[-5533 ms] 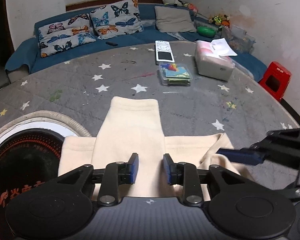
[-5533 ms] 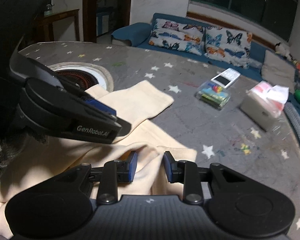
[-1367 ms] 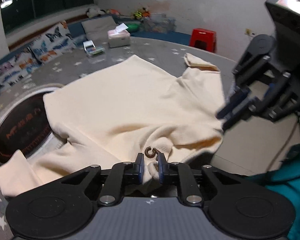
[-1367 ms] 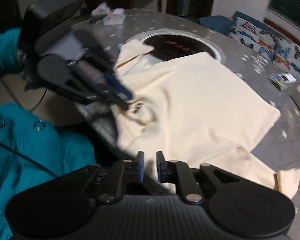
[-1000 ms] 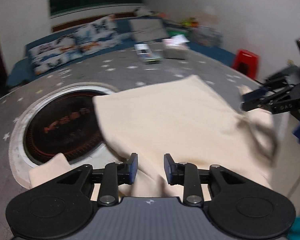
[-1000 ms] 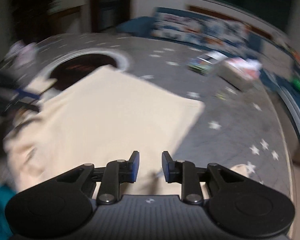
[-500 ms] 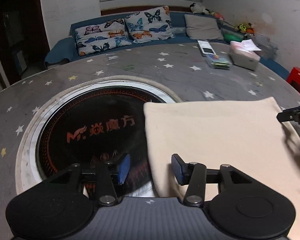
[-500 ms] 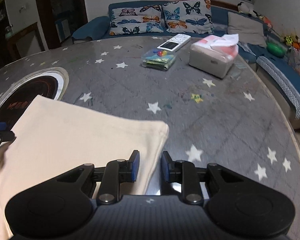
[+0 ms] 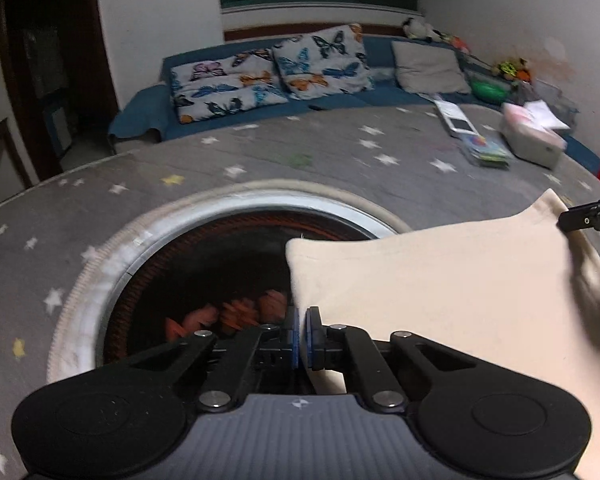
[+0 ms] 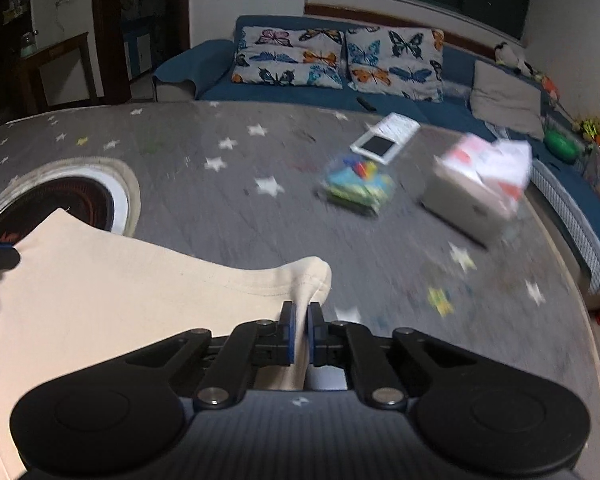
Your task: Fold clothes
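The left gripper (image 9: 302, 336) pinches the cream garment's (image 9: 440, 296) left edge, just right of the round dark inset (image 9: 204, 276). The cloth spans across to the right gripper (image 10: 300, 334), clamped on its right corner; beyond lies a tissue box (image 10: 472, 188).
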